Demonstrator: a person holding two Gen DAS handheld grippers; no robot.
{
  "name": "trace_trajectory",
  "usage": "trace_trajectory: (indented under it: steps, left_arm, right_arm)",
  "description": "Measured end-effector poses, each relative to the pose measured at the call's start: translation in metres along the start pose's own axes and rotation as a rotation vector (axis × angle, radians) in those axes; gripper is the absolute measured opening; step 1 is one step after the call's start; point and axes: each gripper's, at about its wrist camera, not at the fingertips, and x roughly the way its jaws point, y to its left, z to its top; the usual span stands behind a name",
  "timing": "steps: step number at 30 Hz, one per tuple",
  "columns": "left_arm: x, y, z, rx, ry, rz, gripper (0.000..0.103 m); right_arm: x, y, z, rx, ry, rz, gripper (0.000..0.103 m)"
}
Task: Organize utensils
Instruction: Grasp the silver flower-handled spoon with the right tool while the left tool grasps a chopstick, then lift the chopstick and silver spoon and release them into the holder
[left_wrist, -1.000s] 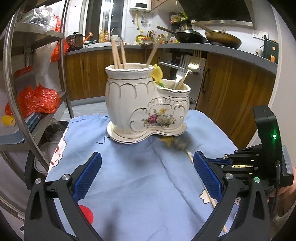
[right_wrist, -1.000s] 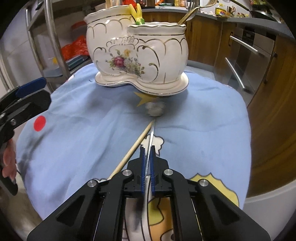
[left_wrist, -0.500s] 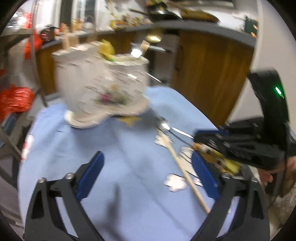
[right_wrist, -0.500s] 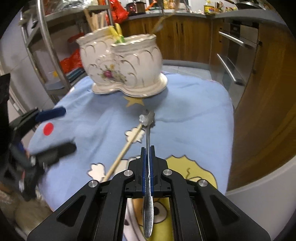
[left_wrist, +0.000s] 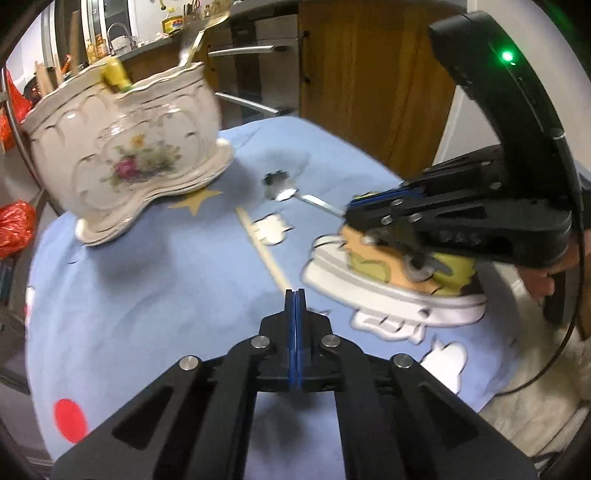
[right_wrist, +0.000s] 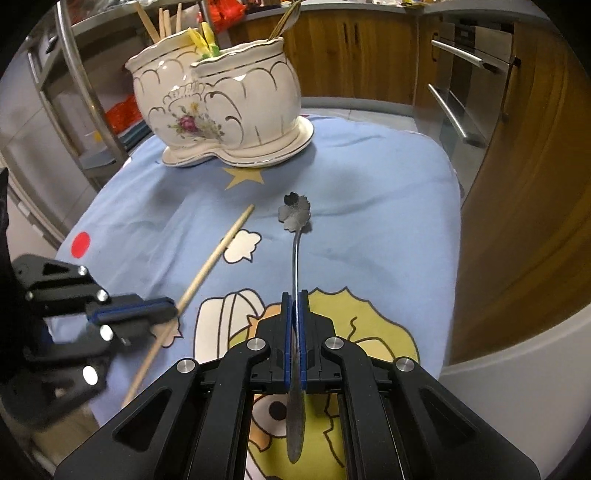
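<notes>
A white floral ceramic utensil holder (right_wrist: 221, 107) with two cups stands at the far side of the blue cartoon tablecloth (right_wrist: 369, 206); it holds chopsticks and metal utensils. It also shows in the left wrist view (left_wrist: 125, 147). My right gripper (right_wrist: 294, 295) is shut on the handle of a metal spoon (right_wrist: 294, 218) with a flower-shaped bowl, held above the cloth. The spoon also shows in the left wrist view (left_wrist: 280, 188). My left gripper (left_wrist: 294, 293) is shut on the near end of a wooden chopstick (left_wrist: 258, 240) lying on the cloth. The chopstick also shows in the right wrist view (right_wrist: 214, 258).
Wooden kitchen cabinets (right_wrist: 369, 48) and an oven with steel handles (right_wrist: 454, 114) stand behind and to the right. A metal rack (right_wrist: 77, 85) with red bags stands at the left. The table edge drops off at the right.
My left gripper swung right and shut on the chopstick's near end; it was open before. My right gripper lifted the spoon and pulled back from the holder.
</notes>
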Motion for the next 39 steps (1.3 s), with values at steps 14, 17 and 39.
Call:
trace_trajectory:
  steps: [14,17,39]
  left_arm:
    - [0.008,-0.001,0.018,-0.071,-0.020,-0.036,0.029]
    - [0.016,-0.004,0.019,-0.068,0.001,-0.004,0.029]
    - [-0.034,0.020,0.010,-0.063,-0.196,0.048,0.005]
  right_arm:
    - [0.009,0.007,0.011,-0.055,-0.014,-0.054,0.022]
    - [0.013,0.006,0.015,-0.070,-0.015,-0.048,0.021]
    - [-0.041,0.013,0.021,-0.128,-0.271,-0.021,0.004]
